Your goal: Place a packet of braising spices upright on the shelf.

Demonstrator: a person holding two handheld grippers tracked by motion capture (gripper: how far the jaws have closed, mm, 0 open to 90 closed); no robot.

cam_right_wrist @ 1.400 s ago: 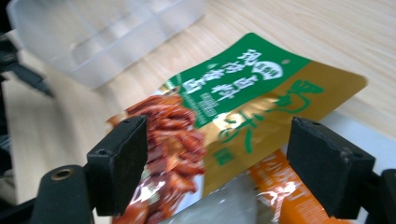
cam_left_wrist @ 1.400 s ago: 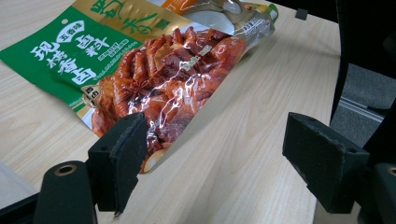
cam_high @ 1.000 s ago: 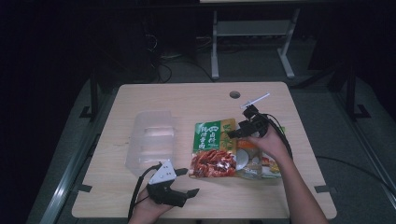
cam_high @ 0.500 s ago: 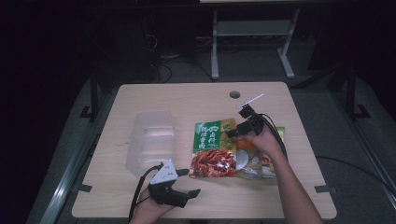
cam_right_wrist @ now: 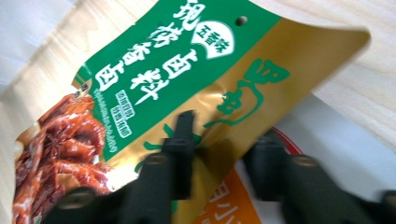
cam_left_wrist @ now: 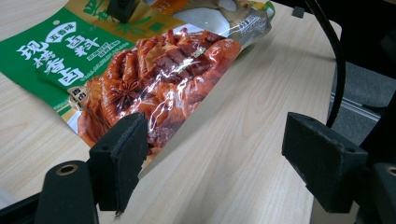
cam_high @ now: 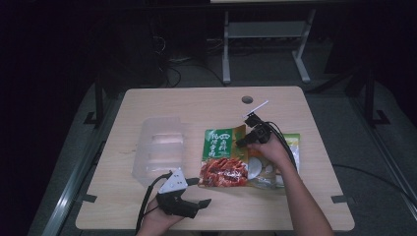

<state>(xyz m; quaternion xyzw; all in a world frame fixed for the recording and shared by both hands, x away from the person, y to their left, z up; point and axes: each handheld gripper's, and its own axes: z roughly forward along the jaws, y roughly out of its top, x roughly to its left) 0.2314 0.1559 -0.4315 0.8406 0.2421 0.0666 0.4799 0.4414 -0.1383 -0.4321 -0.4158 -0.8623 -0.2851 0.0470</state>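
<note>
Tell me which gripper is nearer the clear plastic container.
Left. The left gripper sits just below the clear plastic container; the right gripper is across the green seasoning packet, closing on its edge.

Both forearms are bare, with no sleeves. The left gripper [cam_high: 199,192] is black, with a grey three-cornered plate on top, a black cable trailing behind it and square, foam-faced pads [cam_left_wrist: 120,158]. The right gripper [cam_high: 246,141] is black too, with a white stick above it and looping black cables behind.

Room around my table [cam_high: 162,101] dark; tabletop evenly lit from above, faint shadows. Glare streaks on the glossy packet [cam_left_wrist: 159,70] in my left gripper view. My right gripper view motion-blurred, jaws soft, washed out at top-left.
</note>
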